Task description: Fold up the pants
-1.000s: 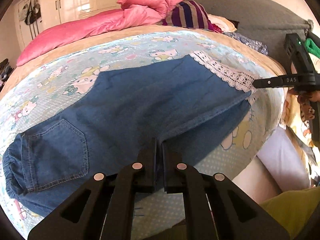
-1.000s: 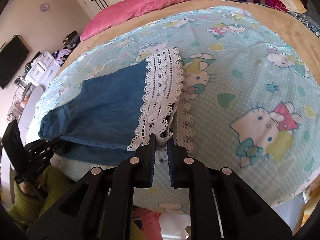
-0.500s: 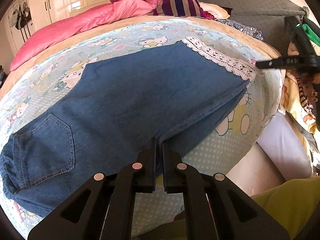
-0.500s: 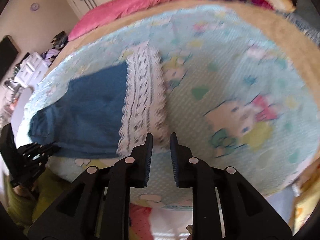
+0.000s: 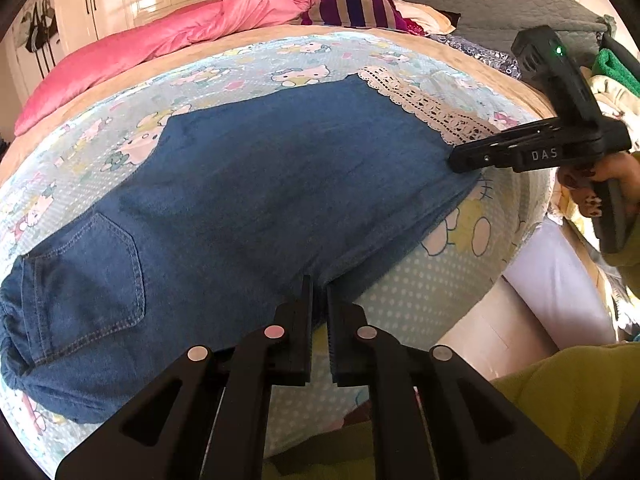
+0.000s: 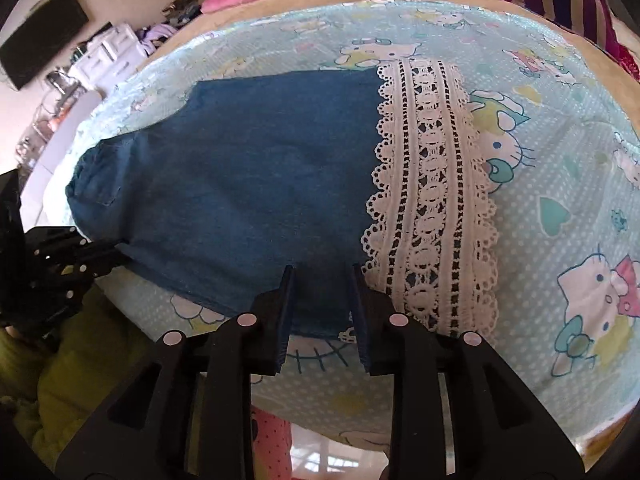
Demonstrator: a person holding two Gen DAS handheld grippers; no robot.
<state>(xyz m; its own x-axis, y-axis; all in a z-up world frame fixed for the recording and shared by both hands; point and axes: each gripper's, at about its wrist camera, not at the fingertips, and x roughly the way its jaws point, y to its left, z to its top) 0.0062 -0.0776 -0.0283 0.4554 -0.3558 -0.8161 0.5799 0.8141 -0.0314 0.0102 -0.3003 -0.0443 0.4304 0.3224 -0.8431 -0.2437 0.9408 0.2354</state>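
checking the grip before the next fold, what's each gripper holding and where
Left gripper pinches the blue denim pants at the near edge. Right gripper holds nothing, jaws just opening.

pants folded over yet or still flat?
Folded lengthwise, legs stacked: the pants show one leg's width, one lace hem, lying flat on the bedsheet.

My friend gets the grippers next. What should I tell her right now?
Left gripper: shut on the near edge of the jeans.
Right gripper: jaws have just been opening, near the lace hem, nothing pinched.
Jeans lie flat along the cartoon sheet, legs stacked, pocket up.
Done: legs laid together.
Left: fold hem end towards the waist.
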